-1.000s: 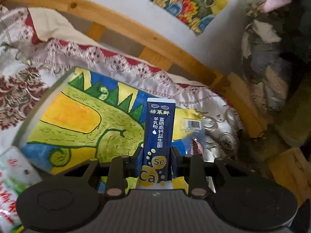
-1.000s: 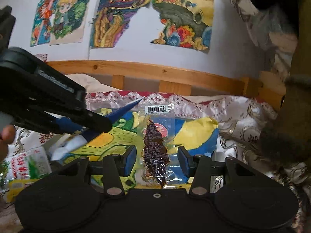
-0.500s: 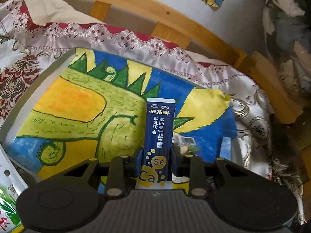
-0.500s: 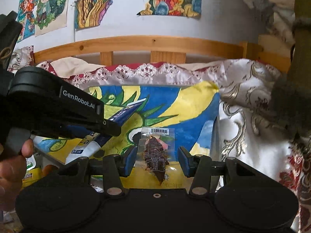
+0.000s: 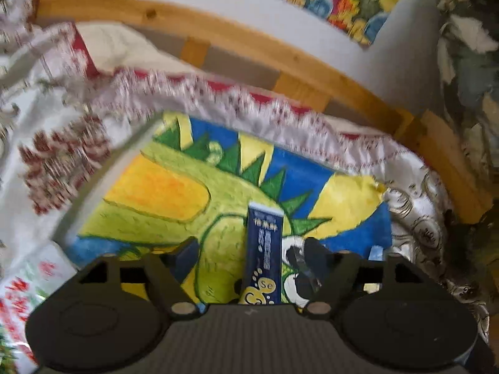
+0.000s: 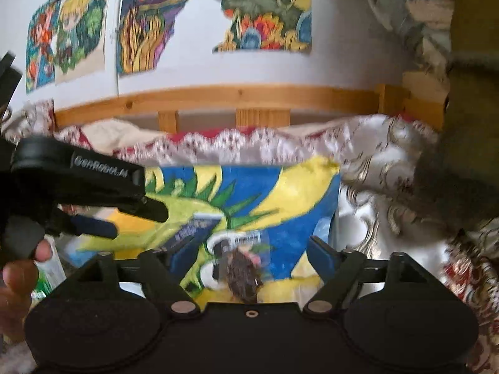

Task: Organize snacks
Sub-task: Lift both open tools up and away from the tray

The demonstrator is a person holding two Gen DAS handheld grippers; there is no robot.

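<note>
Painting: dinosaur picture (image 5: 162,193) lies flat on the bed, serving as the drop spot.
Left gripper (image 5: 249,255): jaws opening, spread clear of the blue sachet (image 5: 263,249), which a second ago they pinched; it now lies between them.
Right gripper (image 6: 246,249): jaws opening too; dried-meat packet (image 6: 243,268) lies loose between them.
Meaning: both snacks look released onto the painting.

A wooden bed rail (image 6: 237,96) backs a white wall (image 6: 343,31) hung with drawings (image 6: 262,9) (bright, childlike).
</note>
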